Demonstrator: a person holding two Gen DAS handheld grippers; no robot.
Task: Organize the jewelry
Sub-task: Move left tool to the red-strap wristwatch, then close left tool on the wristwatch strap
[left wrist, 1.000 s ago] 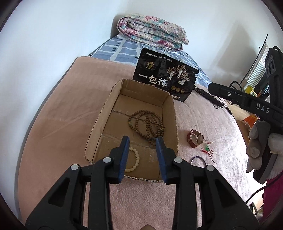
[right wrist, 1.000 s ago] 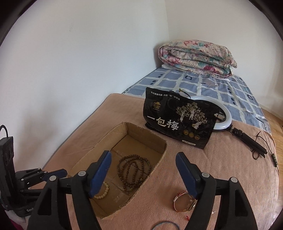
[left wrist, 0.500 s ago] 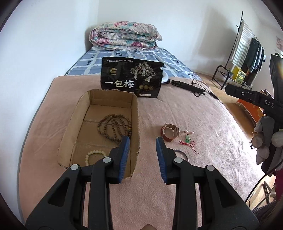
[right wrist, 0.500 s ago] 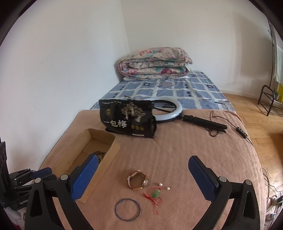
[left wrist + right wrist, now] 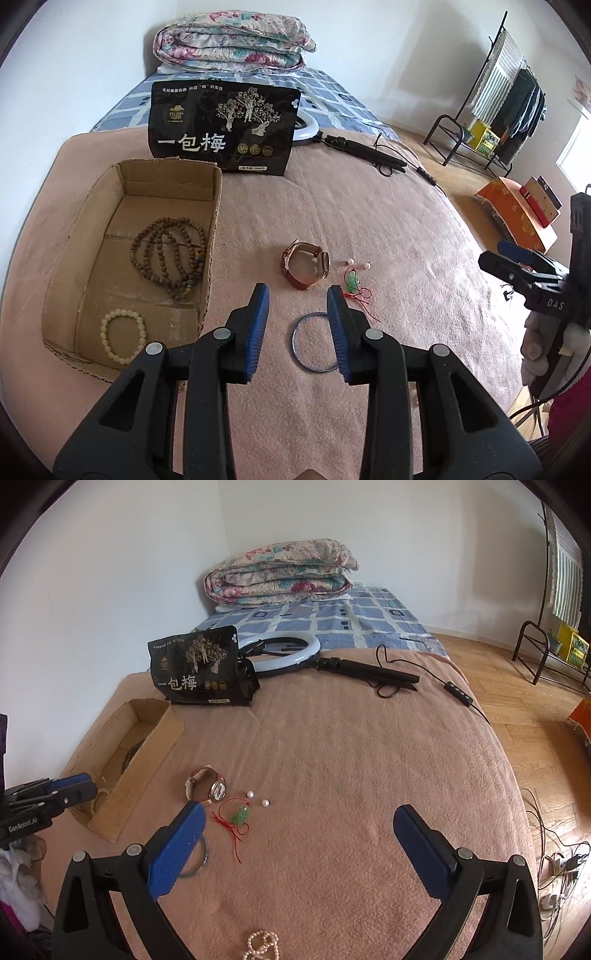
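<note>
A cardboard box (image 5: pixel 212 236) on the pink blanket holds a brown bead necklace (image 5: pixel 168 256) and a cream bead bracelet (image 5: pixel 123 338). Right of it lie a brown-strap watch (image 5: pixel 306 267), two pearl earrings (image 5: pixel 358 263), a green pendant on red cord (image 5: pixel 352 284) and a blue bangle (image 5: pixel 312 343). My left gripper (image 5: pixel 297 304) is open and empty, just above the bangle. My right gripper (image 5: pixel 295 829) is wide open and empty, right of the watch (image 5: pixel 207 784) and pendant (image 5: pixel 240 816). A pearl strand (image 5: pixel 260 945) lies under it.
A black snack bag (image 5: pixel 221 129) stands behind the box. A ring light (image 5: pixel 280 653) with stand and cable lies beyond it. A folded quilt (image 5: pixel 280 572) sits at the bed's head. A clothes rack (image 5: pixel 491 110) and wooden floor are to the right.
Both grippers swung right, away from the box, and now face the loose jewelry on the blanket. The left one came closer to the bangle. Both stayed open.
</note>
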